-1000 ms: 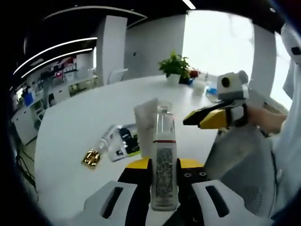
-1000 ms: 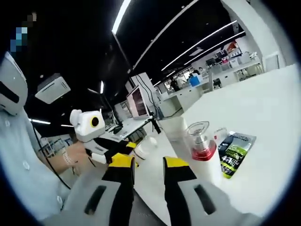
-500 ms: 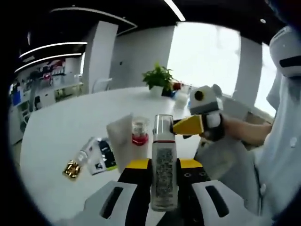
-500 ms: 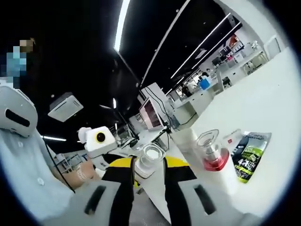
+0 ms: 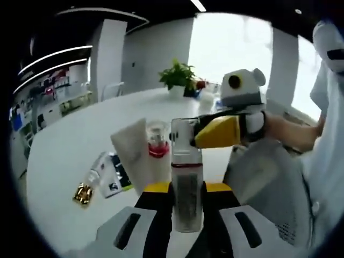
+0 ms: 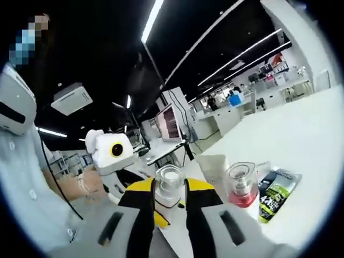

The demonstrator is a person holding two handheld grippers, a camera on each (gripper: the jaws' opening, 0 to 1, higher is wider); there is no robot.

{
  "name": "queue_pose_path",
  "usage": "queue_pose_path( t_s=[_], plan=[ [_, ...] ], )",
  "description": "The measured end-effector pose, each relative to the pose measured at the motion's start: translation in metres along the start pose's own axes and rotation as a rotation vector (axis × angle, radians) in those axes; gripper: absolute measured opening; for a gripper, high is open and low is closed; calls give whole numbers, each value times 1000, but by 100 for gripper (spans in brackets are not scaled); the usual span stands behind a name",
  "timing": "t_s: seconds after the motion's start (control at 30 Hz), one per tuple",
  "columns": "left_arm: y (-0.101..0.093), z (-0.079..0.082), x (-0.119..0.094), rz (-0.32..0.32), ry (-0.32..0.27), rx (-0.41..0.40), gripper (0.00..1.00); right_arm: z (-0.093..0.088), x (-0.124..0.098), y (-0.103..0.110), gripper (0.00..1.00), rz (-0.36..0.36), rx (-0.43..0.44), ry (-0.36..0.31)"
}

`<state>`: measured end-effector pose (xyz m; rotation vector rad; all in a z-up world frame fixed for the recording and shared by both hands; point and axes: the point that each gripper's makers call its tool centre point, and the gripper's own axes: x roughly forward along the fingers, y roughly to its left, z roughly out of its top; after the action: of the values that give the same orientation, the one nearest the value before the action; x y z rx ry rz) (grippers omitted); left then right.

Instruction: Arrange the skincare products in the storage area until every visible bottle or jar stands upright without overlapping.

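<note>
Two grippers hold one clear bottle above a white counter (image 5: 70, 156).
Left gripper (image 5: 187, 196) clamps the bottle (image 5: 186, 188) body; right gripper (image 6: 169, 196) closes on its cap (image 6: 169, 185).

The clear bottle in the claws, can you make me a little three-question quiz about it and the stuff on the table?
1. True or false: the left claw holds the clear bottle upright.
2. Which part of the bottle do the right claw's jaws sit around: A the cap, B the base, C the label?
3. Fill in: the gold-capped bottle on the table is lying ____.

Key: 1 true; 2 A; 3 down, on its side, beside the green sachet.
</note>
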<state>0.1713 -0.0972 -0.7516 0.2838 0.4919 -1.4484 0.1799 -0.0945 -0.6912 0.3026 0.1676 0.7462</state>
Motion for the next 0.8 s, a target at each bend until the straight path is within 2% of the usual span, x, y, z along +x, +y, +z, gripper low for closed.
queue_pose_path(
  t_s=[0.1, 0.23, 0.43, 0.5, 0.63, 0.8],
  plan=[
    [2, -4, 7, -6, 29, 8, 16, -4, 3, -1, 21, -10, -22, 18],
    [5, -13, 18, -11, 89, 49, 17, -14, 4, -7, 21, -34, -76, 78],
    [4, -23, 36, -47, 159, 83, 17, -30, 6, -13, 21, -72, -201, 206],
    [5, -28, 41, -51, 187, 120, 17, -37, 7, -20, 21, -83, -237, 257],
    [6, -41, 49, -75, 252, 164, 17, -48, 9, -23, 21, -84, -266, 315],
    [9, -52, 57, -95, 265, 179, 17, -61, 9, -30, 21, -92, -278, 382]
  ],
)
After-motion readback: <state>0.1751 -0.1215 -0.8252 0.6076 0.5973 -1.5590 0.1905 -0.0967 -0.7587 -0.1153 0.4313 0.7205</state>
